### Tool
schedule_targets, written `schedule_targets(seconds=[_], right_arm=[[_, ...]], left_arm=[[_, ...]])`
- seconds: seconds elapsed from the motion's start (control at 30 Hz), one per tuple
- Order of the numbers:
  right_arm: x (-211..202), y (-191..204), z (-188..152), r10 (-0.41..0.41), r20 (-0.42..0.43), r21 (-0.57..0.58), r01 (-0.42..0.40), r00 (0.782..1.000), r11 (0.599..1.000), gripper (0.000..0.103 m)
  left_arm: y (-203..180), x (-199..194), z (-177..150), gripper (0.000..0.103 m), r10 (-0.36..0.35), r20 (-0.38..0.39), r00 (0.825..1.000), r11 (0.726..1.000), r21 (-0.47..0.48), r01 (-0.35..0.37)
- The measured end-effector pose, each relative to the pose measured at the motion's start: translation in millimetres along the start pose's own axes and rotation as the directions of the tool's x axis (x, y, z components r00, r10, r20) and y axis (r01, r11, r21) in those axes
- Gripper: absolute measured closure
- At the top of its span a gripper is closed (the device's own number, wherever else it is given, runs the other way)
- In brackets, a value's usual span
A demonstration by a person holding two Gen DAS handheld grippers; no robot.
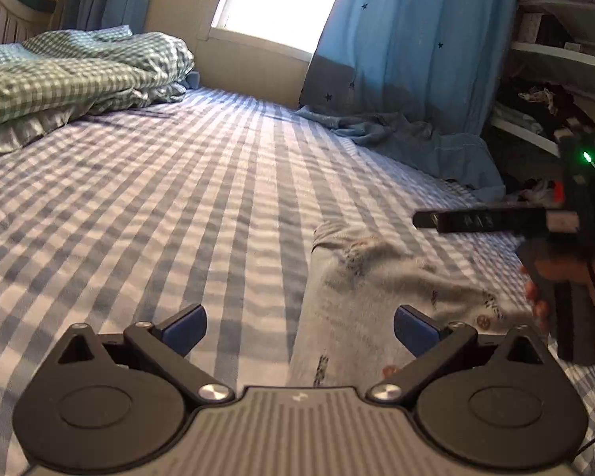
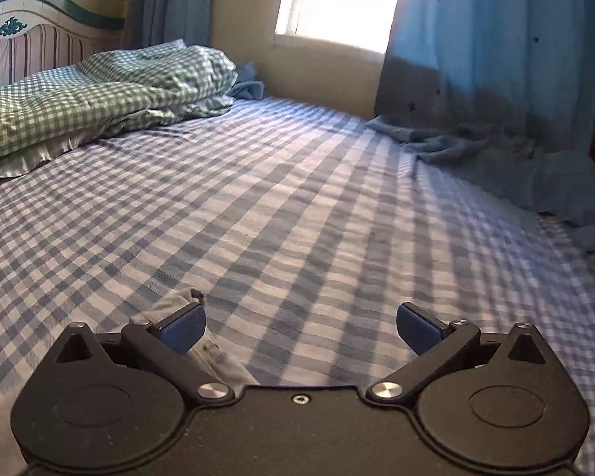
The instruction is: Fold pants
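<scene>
Small light grey pants [image 1: 361, 285] with little printed figures lie on the blue checked bed sheet [image 1: 178, 198], running from below my left gripper up to a cuff at the centre right. My left gripper [image 1: 299, 327] hangs open just above them, nothing between its blue pads. The right gripper [image 1: 448, 220] shows at the right edge of the left wrist view, held in a hand above the pants. In the right wrist view my right gripper [image 2: 300, 325] is open, with one end of the pants [image 2: 186, 301] lying by its left finger [image 2: 182, 327].
A green checked duvet [image 1: 71, 75] is bunched at the far left by the striped headboard [image 2: 27, 47]. Blue curtains [image 1: 416, 47] hang at the bright window and pool onto the bed's far right. Shelves with clutter [image 1: 543, 99] stand at the right.
</scene>
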State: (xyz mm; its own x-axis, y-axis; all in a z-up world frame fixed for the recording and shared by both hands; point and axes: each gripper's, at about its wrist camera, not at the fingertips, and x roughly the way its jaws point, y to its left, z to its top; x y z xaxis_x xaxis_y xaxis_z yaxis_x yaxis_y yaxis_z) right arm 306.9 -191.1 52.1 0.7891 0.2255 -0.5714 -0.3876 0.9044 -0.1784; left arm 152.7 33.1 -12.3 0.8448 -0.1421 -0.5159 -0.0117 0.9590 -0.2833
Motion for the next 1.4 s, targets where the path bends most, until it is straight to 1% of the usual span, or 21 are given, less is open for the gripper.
schedule_targets(seconds=[0.03,0.1,0.13,0.2,0.27,0.33,0.43,0.47,0.53,0.63,0.73,0.87,0.93,1.0,1.07,1.1,1.2,1.27,1.3,1.4], right_arm=[[-17,-3,-10,-0.048,0.02,-0.005,0.048,0.999,0.999,0.001],[-45,-7,-34,-0.154,0.067,-0.016,0.155,0.986,0.988,0.001],[-54,-8,-46,-0.203,0.084,-0.02,0.206,0.975,0.978,0.001],[-65,-12,-70,-0.308,0.102,-0.014,0.311,0.946,0.95,0.001],[-65,-17,-88,-0.388,0.092,-0.017,0.391,0.917,0.92,0.001],[-60,-22,-103,-0.435,0.074,-0.028,0.438,0.897,0.898,0.001],[-50,-30,-122,-0.469,0.032,-0.049,0.47,0.883,0.881,0.001],[-47,-33,-126,-0.476,0.02,-0.049,0.476,0.879,0.878,0.001],[-45,-38,-135,-0.462,0.003,-0.007,0.462,0.887,0.887,0.001],[-46,-42,-135,-0.451,-0.003,0.019,0.451,0.893,0.893,0.001],[-61,-34,-131,-0.478,0.031,0.006,0.478,0.878,0.878,0.001],[-92,-20,-133,-0.496,0.071,0.016,0.496,0.865,0.868,0.001],[-106,-13,-140,-0.501,0.072,0.02,0.501,0.862,0.865,0.001],[-111,-6,-150,-0.512,0.045,0.006,0.512,0.858,0.859,0.001],[-111,-1,-163,-0.515,0.007,0.0,0.515,0.857,0.857,0.001],[-113,0,-168,-0.515,-0.003,0.015,0.515,0.857,0.857,0.001],[-125,2,-171,-0.517,-0.003,0.068,0.516,0.856,0.854,0.001],[-135,6,-170,-0.531,0.014,0.081,0.529,0.847,0.845,0.001],[-139,8,-171,-0.532,0.024,0.088,0.528,0.846,0.845,0.001],[-151,17,-174,-0.51,0.042,0.109,0.504,0.859,0.857,0.001]], left_arm=[[-6,4,8,0.0,-0.008,0.01,1.0,1.0,0.017,0.008],[-19,21,22,0.0,-0.002,0.018,1.0,0.998,0.057,0.001],[-26,32,28,0.0,0.004,0.019,1.0,0.997,0.078,-0.005],[-40,60,36,0.0,0.018,0.008,1.0,0.993,0.116,-0.019],[-50,88,41,0.0,0.043,-0.016,0.999,0.988,0.147,-0.04],[-58,111,42,0.0,0.08,-0.06,0.995,0.983,0.171,-0.069],[-61,133,37,0.0,0.161,-0.098,0.982,0.972,0.189,-0.14],[-59,138,34,0.0,0.173,-0.107,0.979,0.972,0.177,-0.153],[-52,143,31,0.0,0.159,-0.131,0.979,0.981,0.136,-0.141],[-50,141,33,0.0,0.155,-0.134,0.979,0.982,0.133,-0.137],[-50,128,37,0.0,0.162,-0.127,0.979,0.98,0.138,-0.144],[-45,98,35,0.0,0.115,-0.109,0.987,0.987,0.124,-0.102],[-42,82,27,0.0,0.113,-0.102,0.988,0.987,0.127,-0.099],[-39,71,16,0.0,0.118,-0.108,0.987,0.985,0.14,-0.102],[-34,66,4,0.0,0.122,-0.129,0.984,0.983,0.156,-0.102],[-33,65,-2,0.0,0.12,-0.145,0.982,0.982,0.164,-0.095],[-32,48,-13,0.0,0.113,-0.118,0.987,0.978,0.189,-0.09],[-30,40,-13,0.0,0.106,-0.113,0.988,0.979,0.187,-0.083],[-29,35,-14,0.0,0.105,-0.109,0.989,0.979,0.186,-0.083],[-26,28,-21,0.0,0.112,-0.113,0.987,0.978,0.191,-0.089]])
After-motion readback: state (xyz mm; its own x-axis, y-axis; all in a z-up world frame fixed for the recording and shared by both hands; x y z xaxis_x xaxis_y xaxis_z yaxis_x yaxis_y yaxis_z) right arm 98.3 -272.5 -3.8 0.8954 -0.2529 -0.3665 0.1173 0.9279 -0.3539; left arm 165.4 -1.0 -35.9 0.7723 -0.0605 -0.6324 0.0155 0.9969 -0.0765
